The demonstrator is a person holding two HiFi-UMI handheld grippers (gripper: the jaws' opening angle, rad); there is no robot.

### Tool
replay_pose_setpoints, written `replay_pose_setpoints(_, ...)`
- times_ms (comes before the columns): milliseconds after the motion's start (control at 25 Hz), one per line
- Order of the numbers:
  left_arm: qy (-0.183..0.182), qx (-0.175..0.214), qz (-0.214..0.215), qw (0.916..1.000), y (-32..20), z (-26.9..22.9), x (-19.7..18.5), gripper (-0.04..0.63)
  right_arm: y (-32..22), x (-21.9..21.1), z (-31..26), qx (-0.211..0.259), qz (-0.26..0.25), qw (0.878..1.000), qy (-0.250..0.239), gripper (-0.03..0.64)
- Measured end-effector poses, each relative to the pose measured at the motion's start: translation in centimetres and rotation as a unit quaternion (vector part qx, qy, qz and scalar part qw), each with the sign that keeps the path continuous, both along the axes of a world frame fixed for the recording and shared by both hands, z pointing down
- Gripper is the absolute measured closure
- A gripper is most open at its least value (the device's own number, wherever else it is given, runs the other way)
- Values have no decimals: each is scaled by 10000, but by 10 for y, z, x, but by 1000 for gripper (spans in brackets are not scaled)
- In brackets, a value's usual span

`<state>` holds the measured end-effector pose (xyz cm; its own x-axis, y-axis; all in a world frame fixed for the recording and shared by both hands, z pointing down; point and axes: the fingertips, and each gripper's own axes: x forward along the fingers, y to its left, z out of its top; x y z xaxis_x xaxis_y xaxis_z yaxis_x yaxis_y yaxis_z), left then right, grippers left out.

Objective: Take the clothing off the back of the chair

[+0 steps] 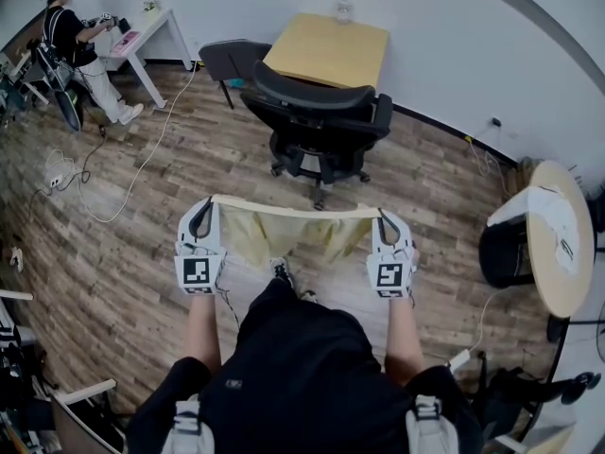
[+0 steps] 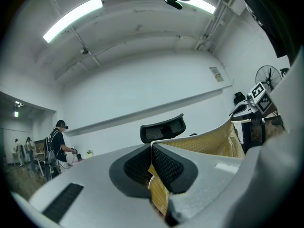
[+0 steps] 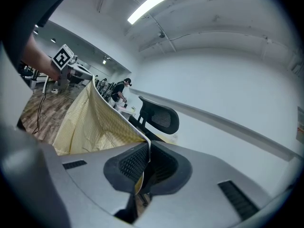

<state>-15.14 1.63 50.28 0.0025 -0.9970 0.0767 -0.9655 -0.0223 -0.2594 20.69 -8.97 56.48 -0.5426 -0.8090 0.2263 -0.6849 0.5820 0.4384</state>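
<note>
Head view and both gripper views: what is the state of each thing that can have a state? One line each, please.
yellow garment: off the chair, stretched between both grippers, hanging below its top edge.
left gripper: jaws shut on the garment's top edge.
right gripper: jaws shut on the garment's top edge.
office chair: upright, back bare, apart from the garment.

The garment (image 1: pixel 293 235) is thin pale-yellow cloth with a fine woven grid, matt and softly creased. The left gripper (image 1: pixel 201 214) and right gripper (image 1: pixel 387 223) are smooth matt grey plastic, with black ribbed pads (image 2: pixel 167 167). The chair (image 1: pixel 317 112) has black mesh. The floor (image 1: pixel 142 206) is matt, grained wood plank.
</note>
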Motion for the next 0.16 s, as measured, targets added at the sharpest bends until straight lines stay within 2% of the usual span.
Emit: replay_pose_setpoints(160,-117,39,29,9999,1,0,-1,589,2,-1,1,-29,-33,10000,9,615)
